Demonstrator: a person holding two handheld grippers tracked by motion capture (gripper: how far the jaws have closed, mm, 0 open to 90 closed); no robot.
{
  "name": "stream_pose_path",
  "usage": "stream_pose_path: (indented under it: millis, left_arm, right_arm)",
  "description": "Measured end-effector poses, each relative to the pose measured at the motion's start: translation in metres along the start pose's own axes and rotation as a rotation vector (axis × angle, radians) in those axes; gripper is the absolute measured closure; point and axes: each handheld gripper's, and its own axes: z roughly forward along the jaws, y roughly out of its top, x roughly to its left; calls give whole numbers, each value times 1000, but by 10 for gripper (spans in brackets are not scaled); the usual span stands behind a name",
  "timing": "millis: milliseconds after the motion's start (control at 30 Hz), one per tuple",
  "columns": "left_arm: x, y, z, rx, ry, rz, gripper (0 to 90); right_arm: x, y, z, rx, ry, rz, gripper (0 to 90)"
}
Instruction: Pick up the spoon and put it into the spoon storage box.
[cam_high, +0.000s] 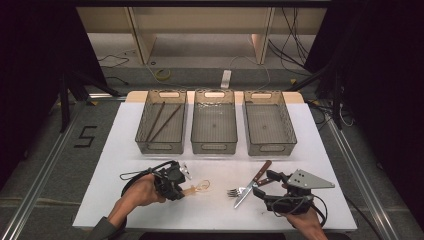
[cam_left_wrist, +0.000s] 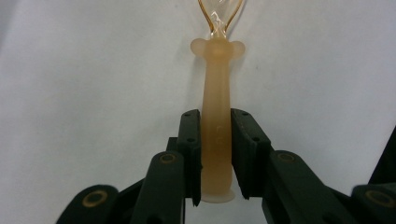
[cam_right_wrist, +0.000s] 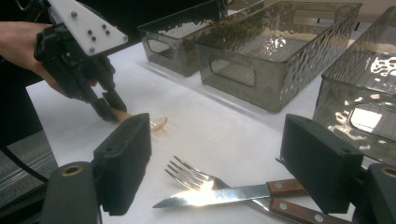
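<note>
Left jaws: clenched on the handle of a translucent amber plastic spoon (cam_left_wrist: 216, 135), pads pressing both its sides.
Spoon: lies flat on the white table (cam_high: 220, 210), clear bowl end pointing away from the left gripper (cam_high: 176, 181).
Right jaws: released, spread wide, nothing between them.
Right gripper (cam_high: 270, 184): hovers just beside a wooden-handled steel knife (cam_right_wrist: 219, 195) lying across a wooden-handled steel fork (cam_right_wrist: 196, 177).
Beyond: three smoky clear plastic bins (cam_high: 214, 145) in a row; the left one holds two dark chopsticks (cam_high: 161, 121).
</note>
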Motion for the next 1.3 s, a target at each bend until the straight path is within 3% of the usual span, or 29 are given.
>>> stream_pose_path:
  millis: [533,967,1233,1300]
  left_arm:
    - [8,4,-20,-167,14,-105,741]
    - [19,14,-33,-297,61,-192,741]
    - [30,26,-40,-369,76,-229,741]
    - [32,27,-42,-381,96,-231,741]
  right_arm:
    - [0,0,0,5,-3,5,254]
    - [-1,0,-1,-1,-13,6,255]
    - [-2,-1,0,-1,-17,7,255]
    - [-2,-1,0,-3,-19,9,255]
